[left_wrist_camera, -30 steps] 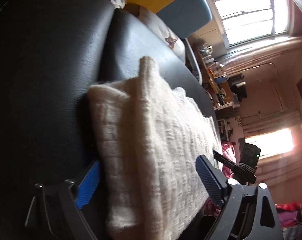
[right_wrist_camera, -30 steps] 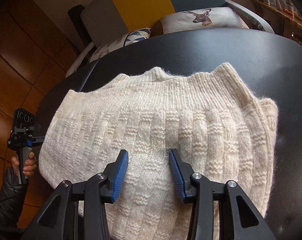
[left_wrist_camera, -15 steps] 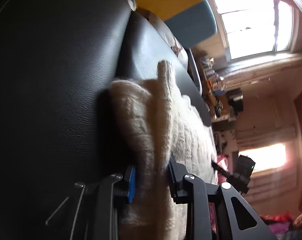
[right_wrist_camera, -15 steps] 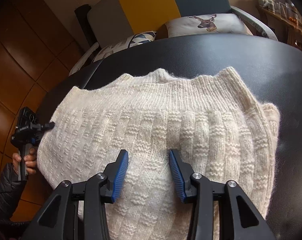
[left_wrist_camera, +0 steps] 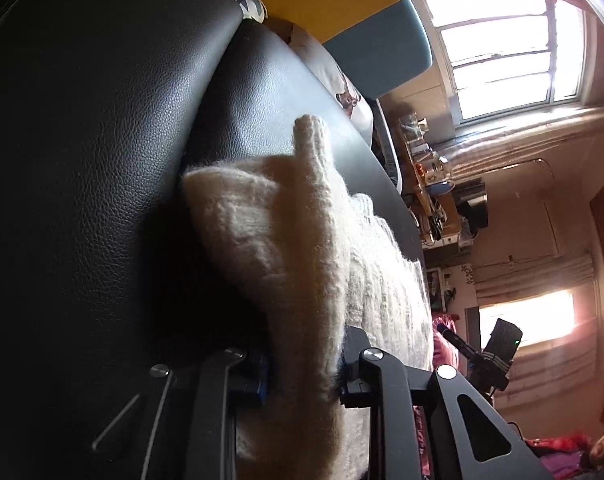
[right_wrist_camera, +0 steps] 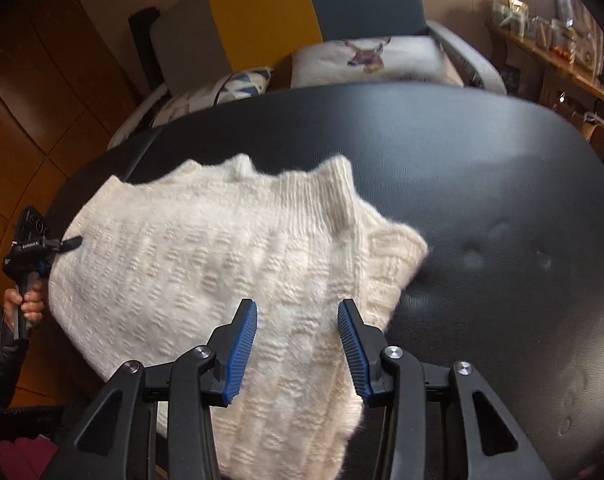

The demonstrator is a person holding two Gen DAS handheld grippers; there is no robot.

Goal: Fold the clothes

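A cream knit sweater [right_wrist_camera: 222, 248] lies folded on a black leather surface [right_wrist_camera: 481, 200]. In the left wrist view its near edge [left_wrist_camera: 294, 240] bunches up between the blue pads of my left gripper [left_wrist_camera: 302, 364], whose jaws are closing and pinch the fabric. The same left gripper [right_wrist_camera: 34, 244] shows at the sweater's left edge in the right wrist view. My right gripper [right_wrist_camera: 298, 320] hovers over the sweater's near right part, jaws apart, with knit below them but nothing pinched. The sweater's right corner is rumpled.
Behind the black surface stands an armchair with a yellow and blue back [right_wrist_camera: 309, 4] and a deer cushion [right_wrist_camera: 365, 60]. A cluttered wooden shelf [right_wrist_camera: 549, 40] runs along the right wall. A person's hand [right_wrist_camera: 26, 300] holds the left gripper's handle over wooden flooring.
The left jaws went from wide open to pinching the sweater's edge. The right gripper shifted sideways, and the sweater now sits further left in its view with its right corner rumpled.
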